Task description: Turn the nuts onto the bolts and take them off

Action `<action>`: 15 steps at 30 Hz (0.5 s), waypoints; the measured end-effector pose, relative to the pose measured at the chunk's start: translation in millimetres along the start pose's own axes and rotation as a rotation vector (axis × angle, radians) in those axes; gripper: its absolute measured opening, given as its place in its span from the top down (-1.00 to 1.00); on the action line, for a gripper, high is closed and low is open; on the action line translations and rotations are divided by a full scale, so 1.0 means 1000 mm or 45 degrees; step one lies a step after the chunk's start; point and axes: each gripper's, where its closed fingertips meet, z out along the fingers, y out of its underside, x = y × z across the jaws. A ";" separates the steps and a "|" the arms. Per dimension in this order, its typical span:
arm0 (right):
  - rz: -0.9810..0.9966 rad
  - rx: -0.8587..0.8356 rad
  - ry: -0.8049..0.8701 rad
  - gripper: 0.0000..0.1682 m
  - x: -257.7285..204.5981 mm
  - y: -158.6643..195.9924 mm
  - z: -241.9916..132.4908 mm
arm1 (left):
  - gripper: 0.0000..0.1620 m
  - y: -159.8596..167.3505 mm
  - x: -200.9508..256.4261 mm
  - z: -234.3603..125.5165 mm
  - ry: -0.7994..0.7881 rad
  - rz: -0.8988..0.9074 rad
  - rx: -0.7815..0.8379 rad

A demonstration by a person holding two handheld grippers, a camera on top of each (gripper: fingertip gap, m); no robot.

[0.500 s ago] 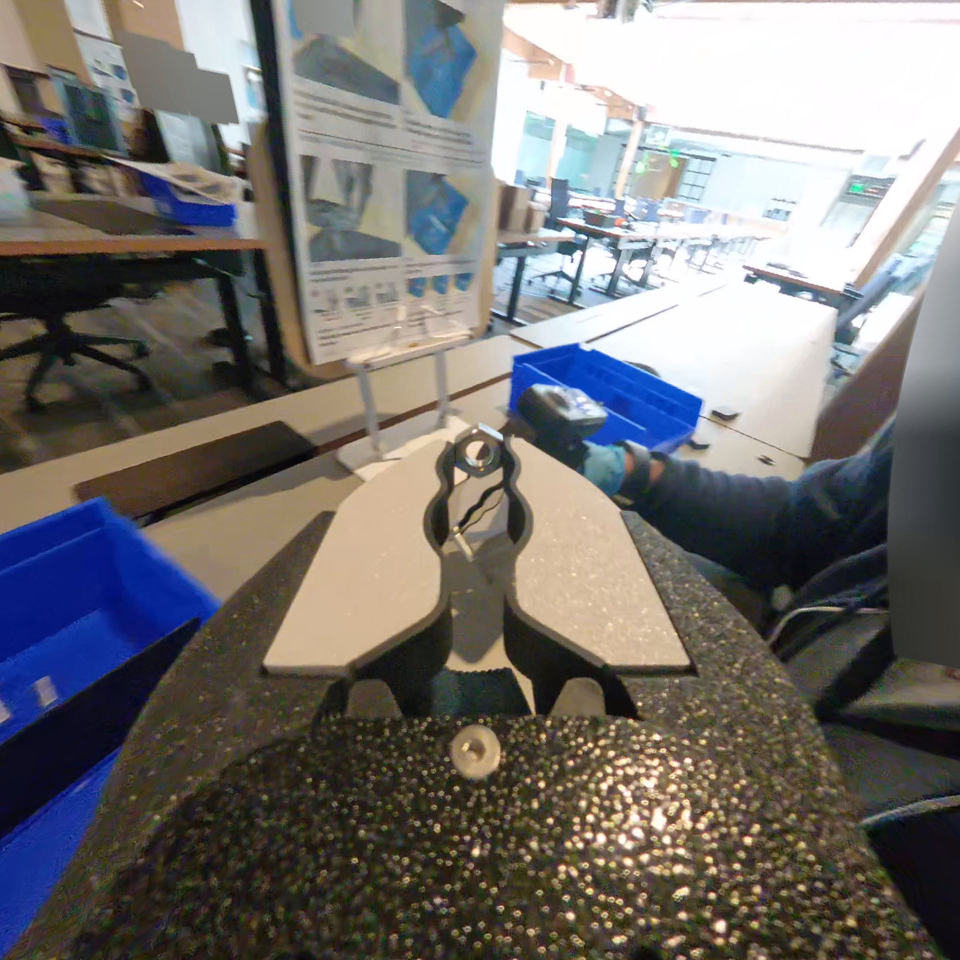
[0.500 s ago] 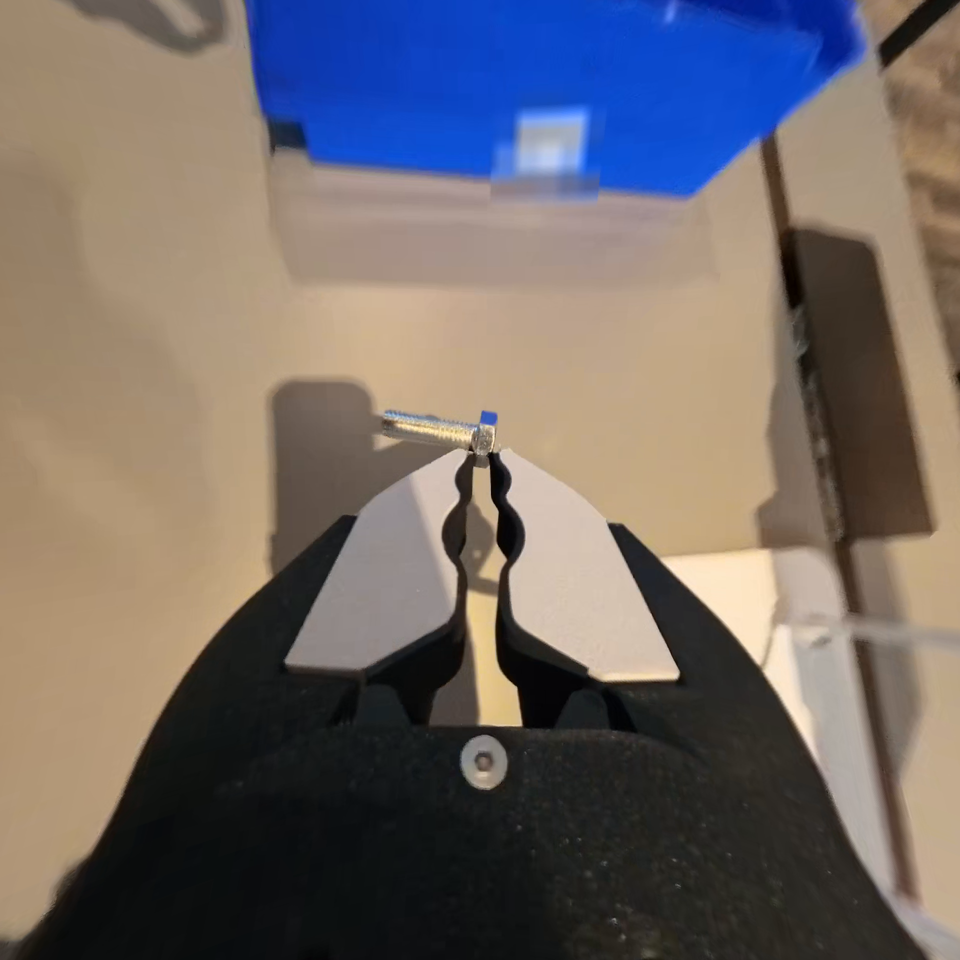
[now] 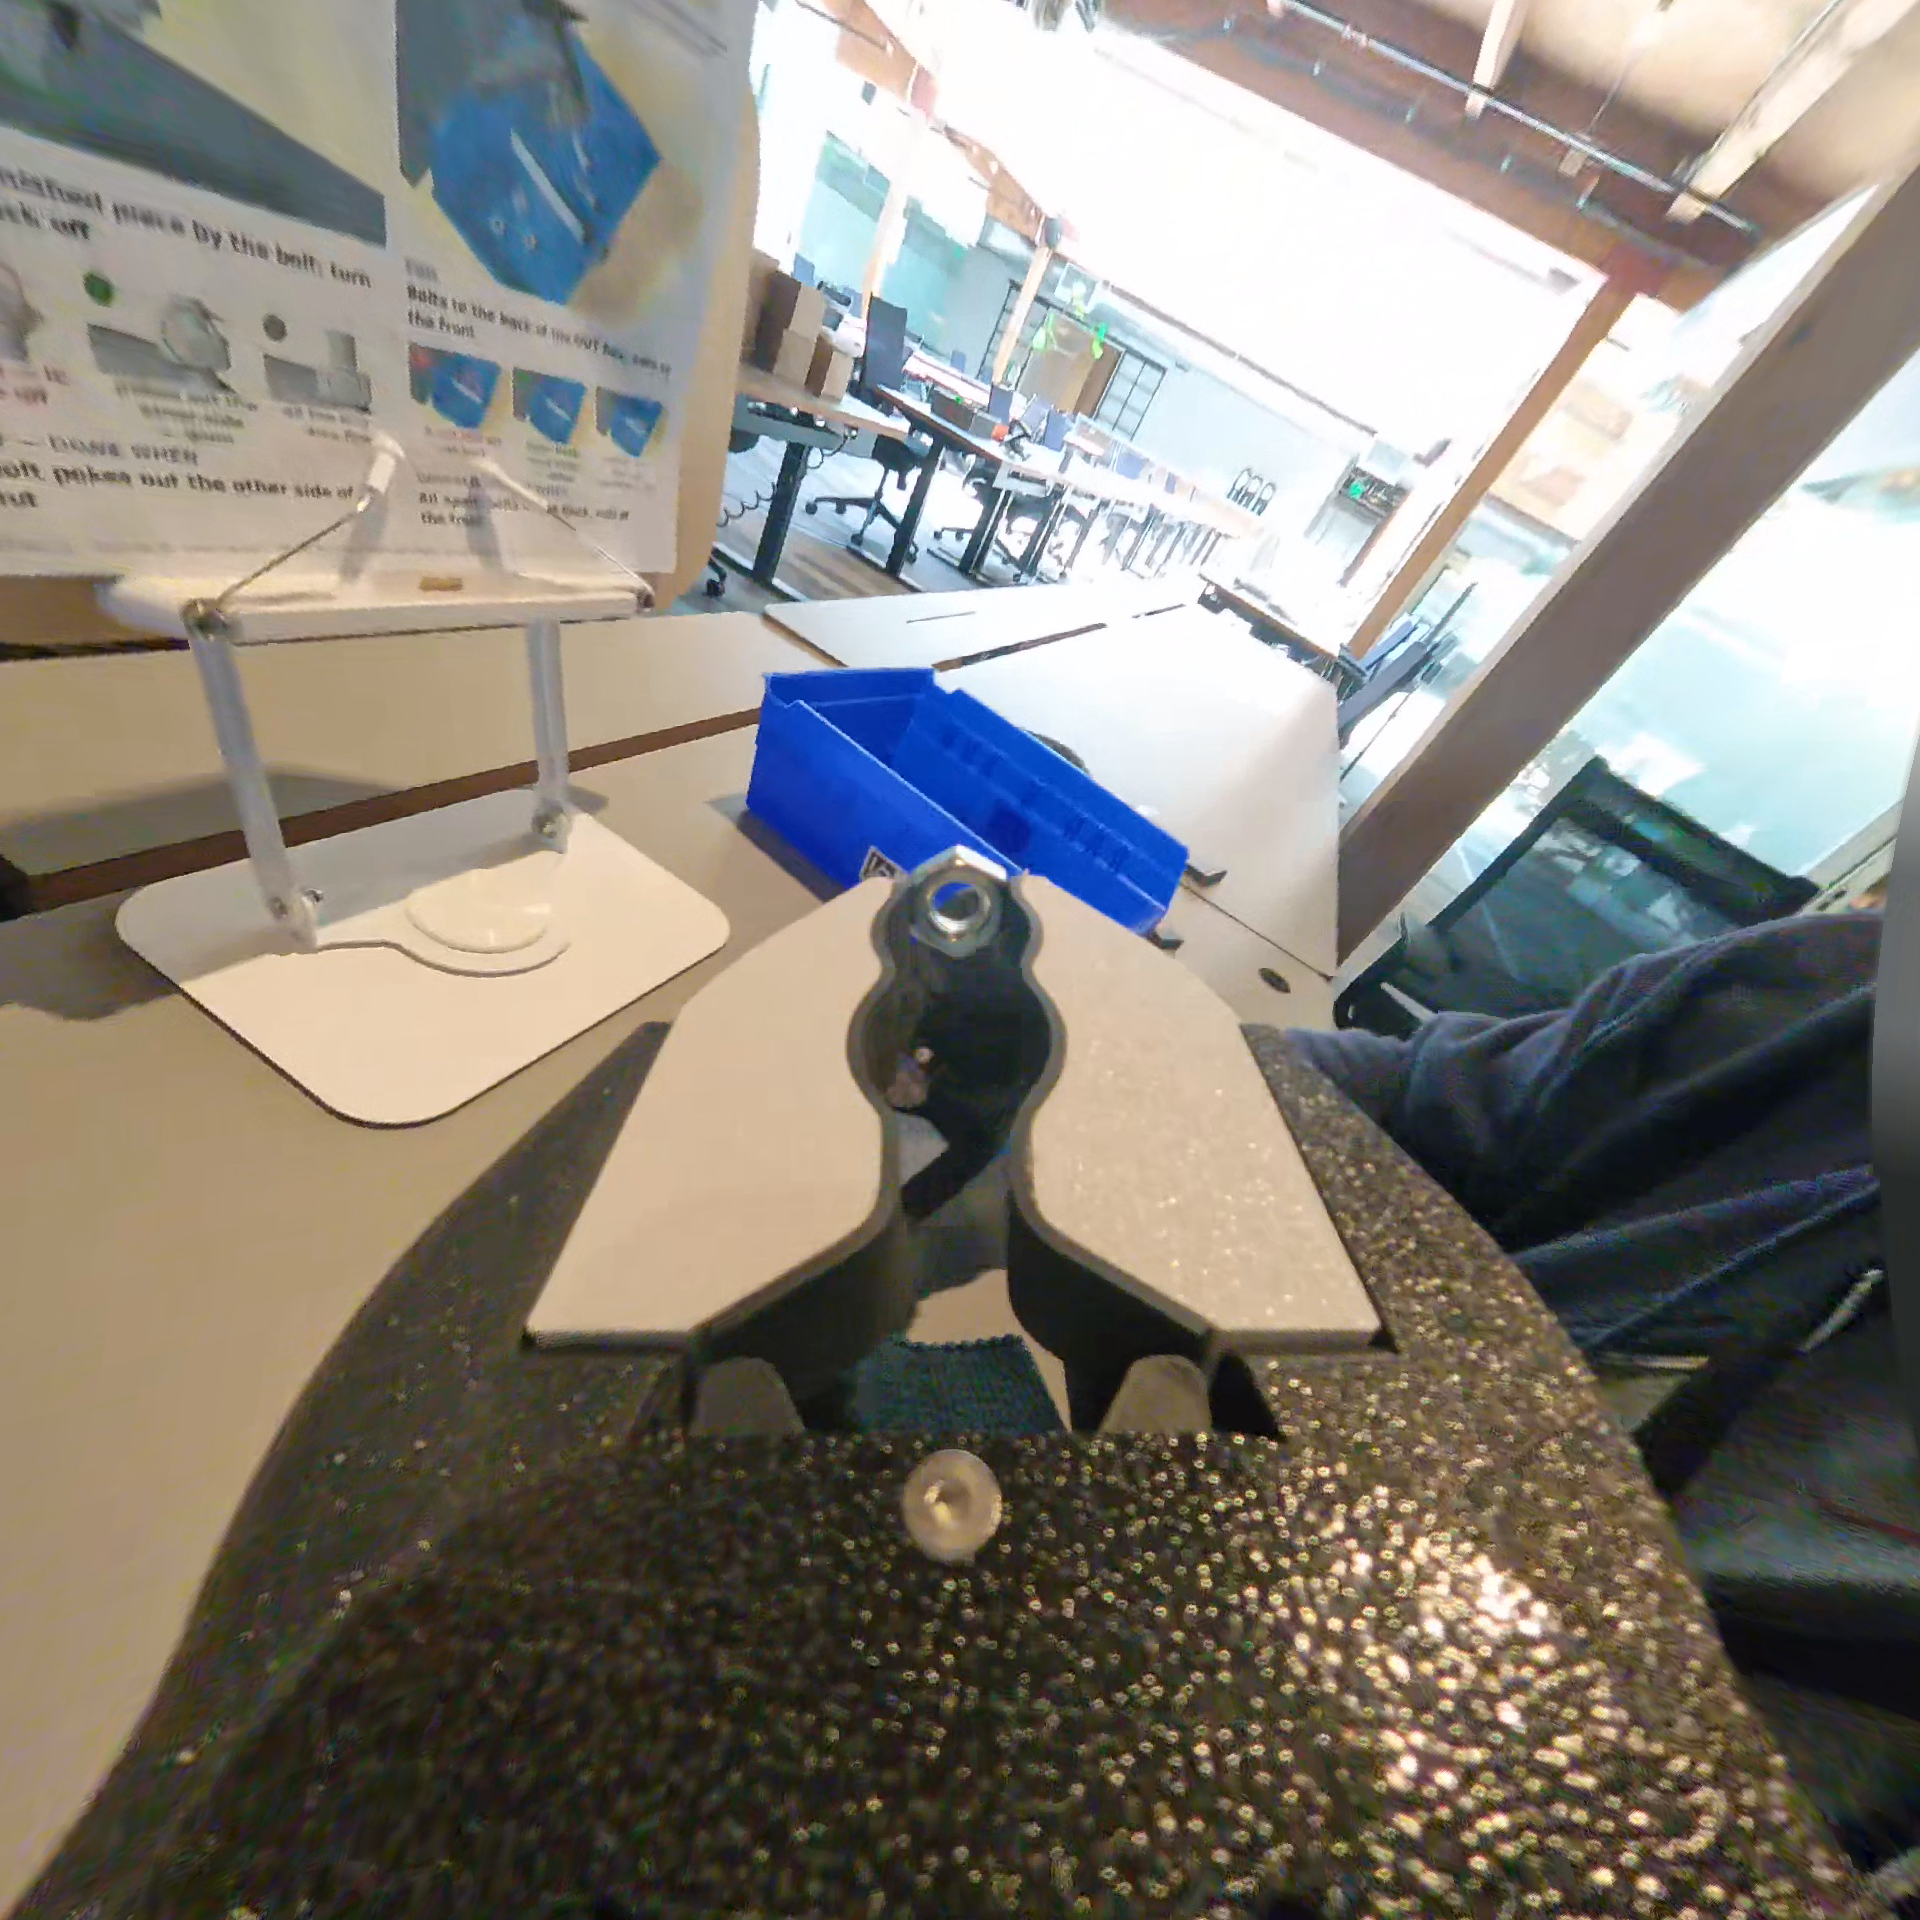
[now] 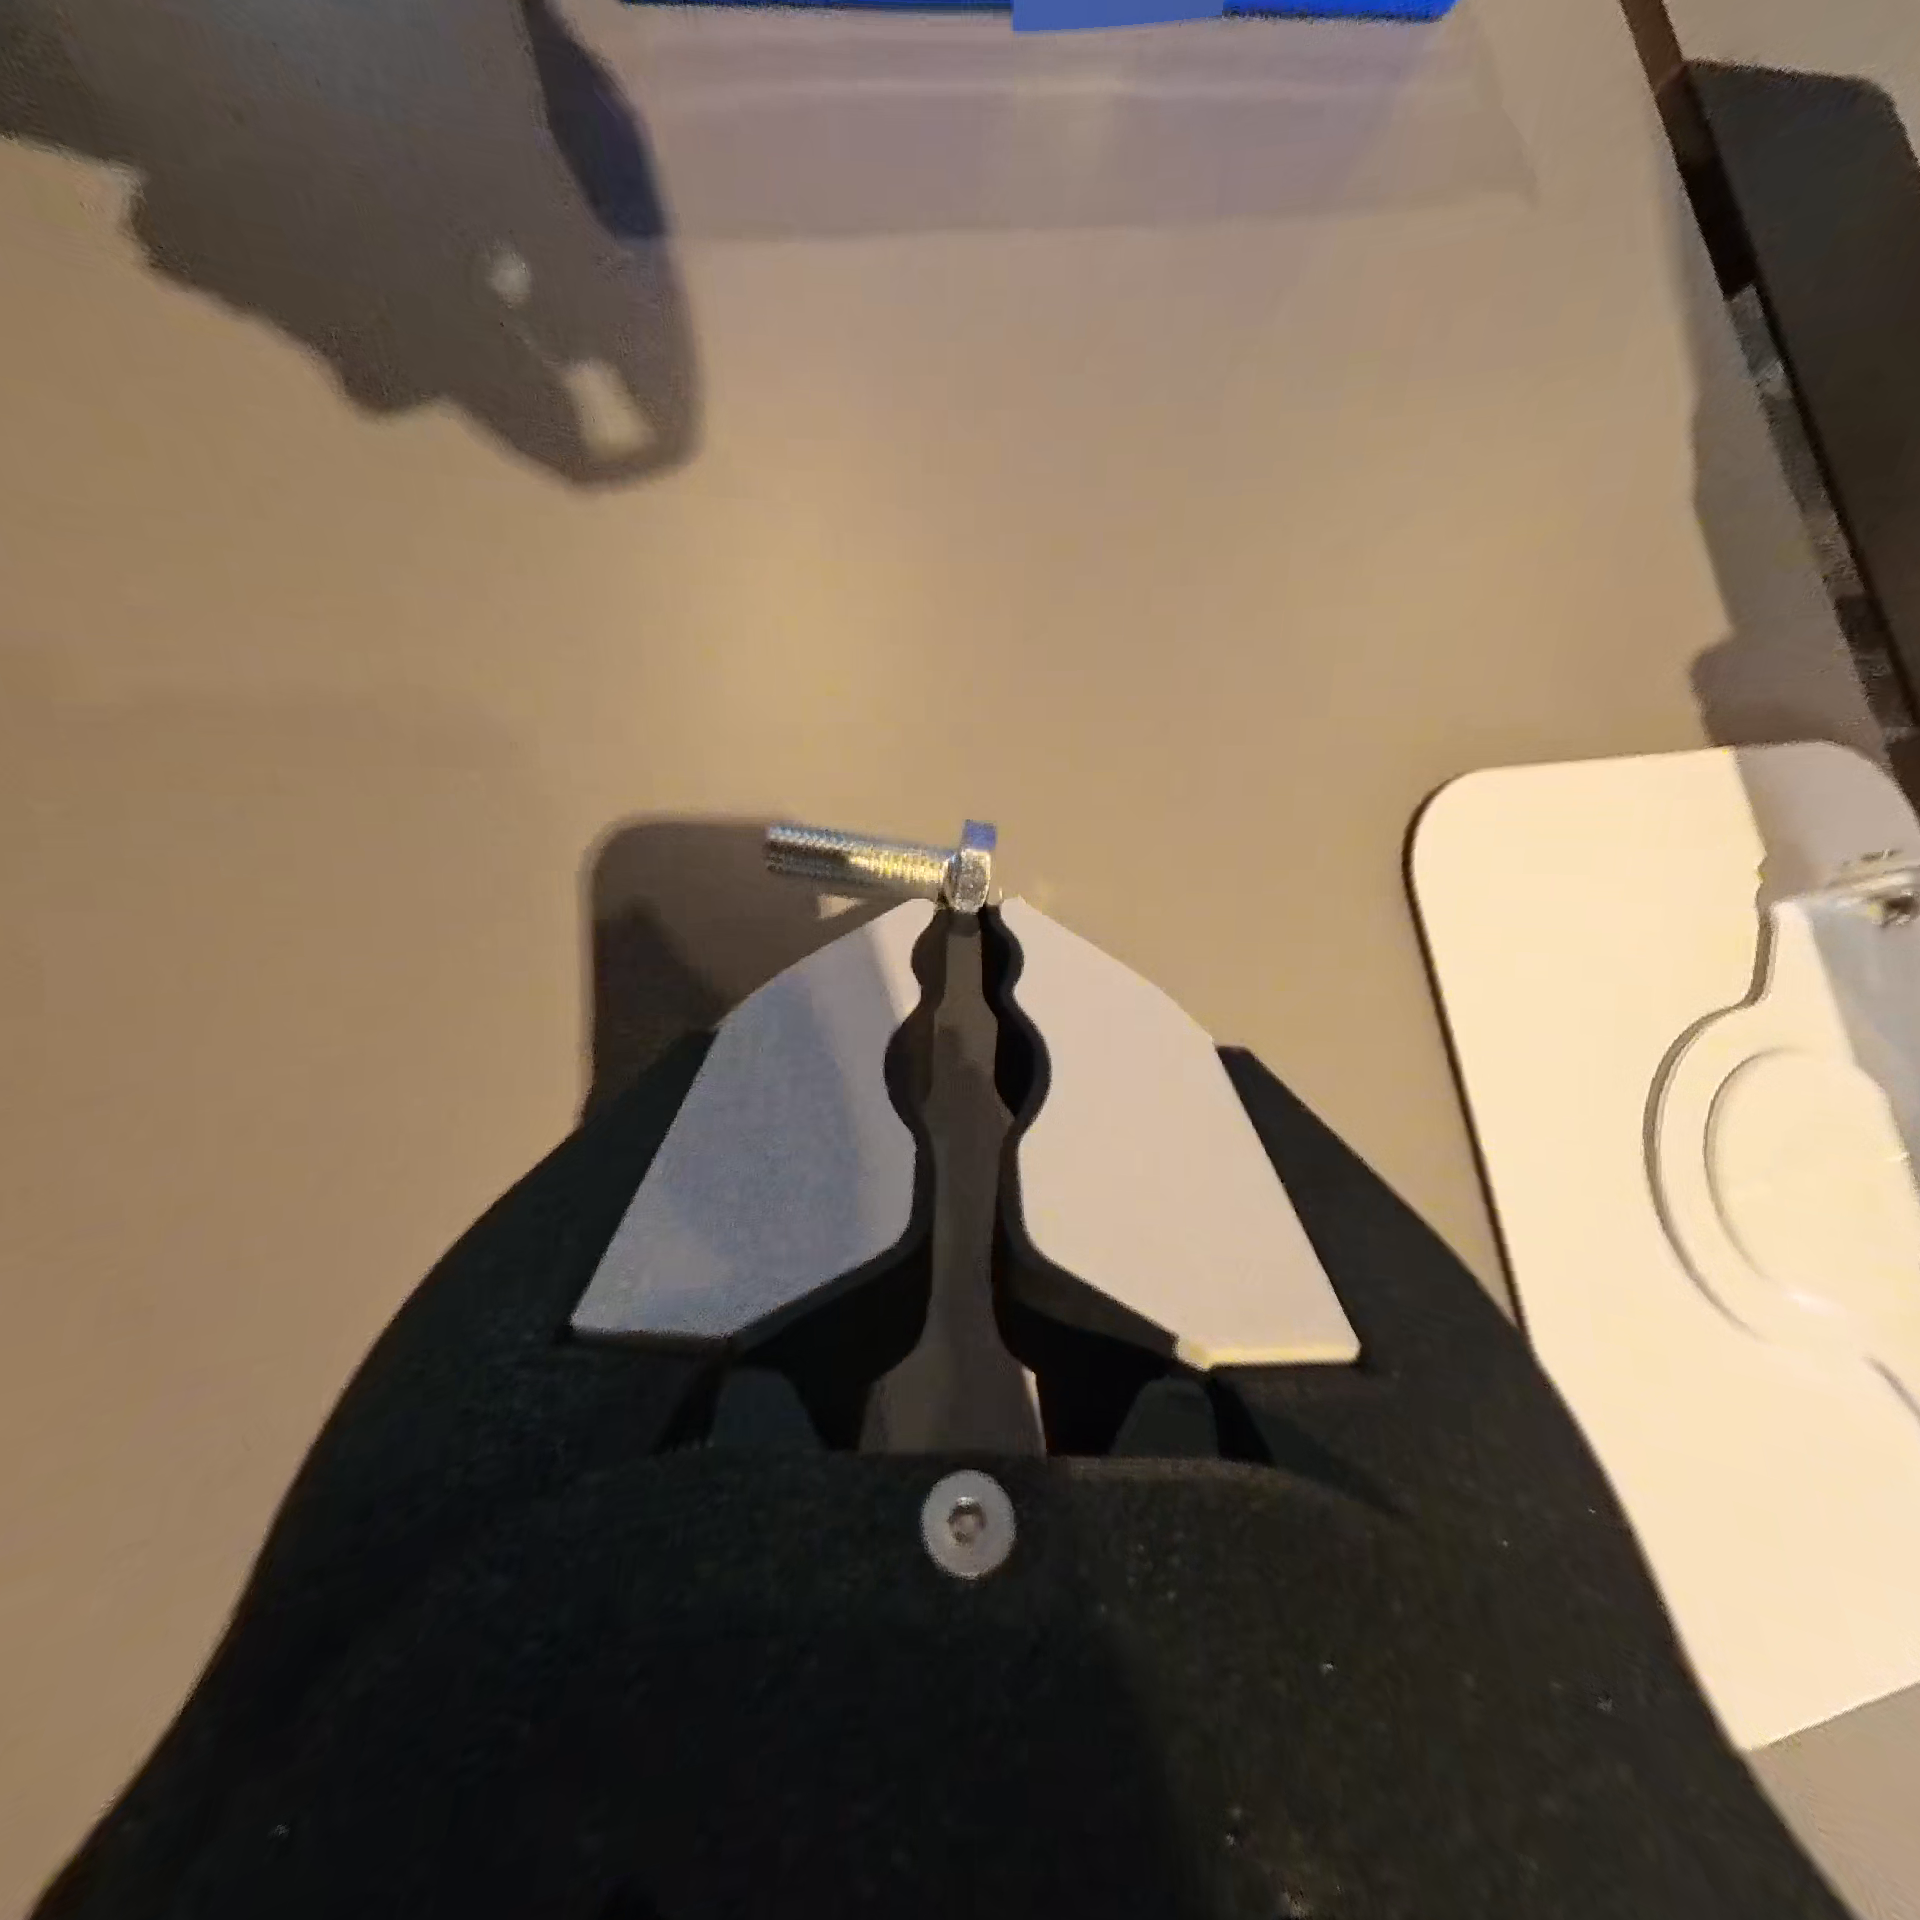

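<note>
My left gripper [image 3: 957,914] is shut on a silver hex nut [image 3: 957,907], held at its fingertips with the nut's hole facing the camera, above the tan table. My right gripper [image 4: 968,900] is shut on the head of a silver bolt [image 4: 883,860]; the threaded shank points left, level, above the table. The left gripper shows blurred and dark at the upper left of the right wrist view [image 4: 561,312], apart from the bolt. The right gripper's dark body shows through the gap between the left fingers.
A blue bin [image 3: 956,790] stands on the table behind the nut. A white document stand with an instruction sheet [image 3: 416,935] is to the left; its base also shows in the right wrist view [image 4: 1621,1195]. A person's dark sleeve [image 3: 1621,1091] is at the right. Another blue bin's edge [image 4: 1039,8] is at the top. Spacing between my two grippers at the tips: around 20 cm.
The left gripper has swung right and nearer the blue bin and stand, still holding the nut. The right gripper has drawn back from the far bin toward the stand base, bolt still held.
</note>
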 end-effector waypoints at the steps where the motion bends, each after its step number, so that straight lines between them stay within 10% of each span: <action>1: 0.002 -0.007 0.001 0.93 -0.001 0.005 -0.001 | 0.80 0.006 -0.007 0.003 0.004 0.001 0.014; 15: 0.025 0.002 -0.070 0.93 -0.015 0.022 0.002 | 0.79 0.038 -0.073 0.012 -0.060 -0.040 0.083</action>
